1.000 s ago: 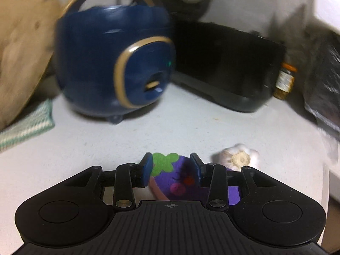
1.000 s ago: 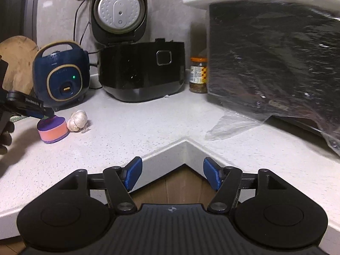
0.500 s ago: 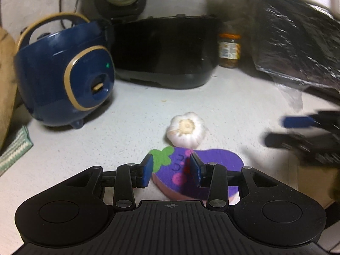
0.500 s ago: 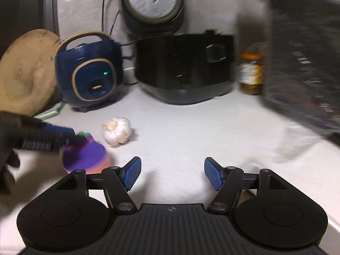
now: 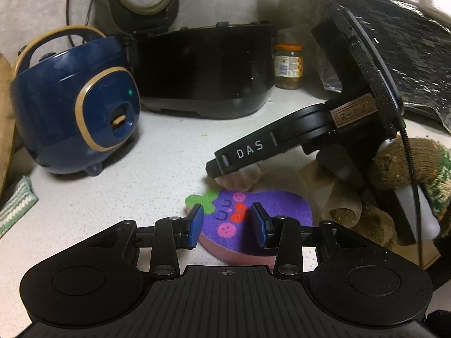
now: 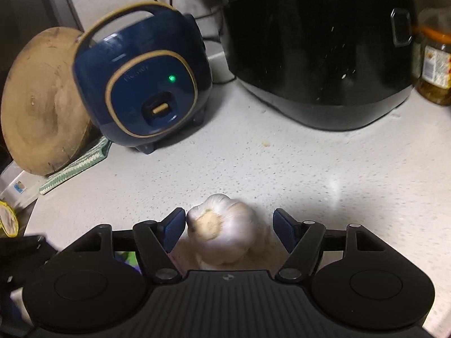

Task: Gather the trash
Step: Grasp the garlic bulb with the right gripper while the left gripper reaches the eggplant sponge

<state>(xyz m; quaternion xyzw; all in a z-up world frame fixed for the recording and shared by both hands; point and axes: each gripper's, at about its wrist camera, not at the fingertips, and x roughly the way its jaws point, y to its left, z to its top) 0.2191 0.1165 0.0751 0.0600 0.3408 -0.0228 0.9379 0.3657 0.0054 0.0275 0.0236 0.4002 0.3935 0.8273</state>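
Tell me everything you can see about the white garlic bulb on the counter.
The white garlic bulb is whole, with papery, faintly purplish skin and a rough tan root patch tilted toward the right wrist camera. It rests on the speckled white counter, between the blue pads of the right gripper, whose jaws are closing. The left pad looks at or near its skin; the other stands clear. In the left wrist view it is mostly hidden behind that gripper, just beyond the purple eggplant-shaped sponge.

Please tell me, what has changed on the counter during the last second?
The right hand-held gripper swept in from the counter edge to straddle the garlic bulb, jaws closing, not yet gripping. The left hand-held gripper stayed over the eggplant-shaped sponge. The cookers did not move.
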